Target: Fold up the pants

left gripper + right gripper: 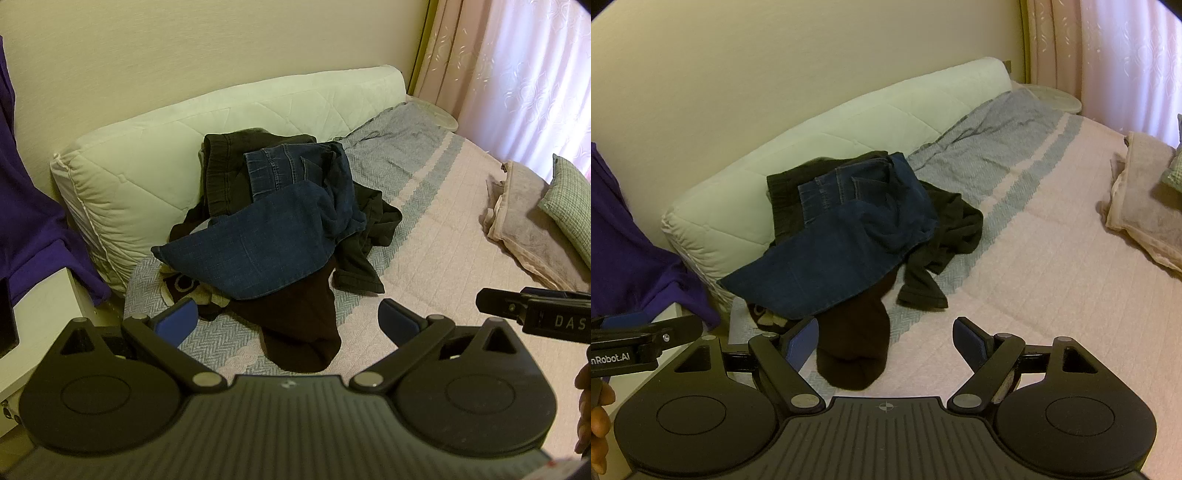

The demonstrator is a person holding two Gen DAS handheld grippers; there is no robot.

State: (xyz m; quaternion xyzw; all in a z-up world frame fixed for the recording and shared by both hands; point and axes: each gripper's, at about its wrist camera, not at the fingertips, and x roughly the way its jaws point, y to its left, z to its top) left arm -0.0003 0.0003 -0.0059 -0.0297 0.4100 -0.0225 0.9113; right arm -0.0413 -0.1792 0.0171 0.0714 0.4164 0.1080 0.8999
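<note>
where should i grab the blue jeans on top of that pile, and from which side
Take the blue jeans by the waistband at the back of the pile, coming down from above. It lies exposed on top with nothing over it, while the near leg drapes over the dark brown garment. Both grippers are open and empty.

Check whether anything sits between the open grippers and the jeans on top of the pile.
Nothing stands in the air path. The left gripper and right gripper are open above a dark brown garment lying nearest them; the jeans drape over it, uncovered.
</note>
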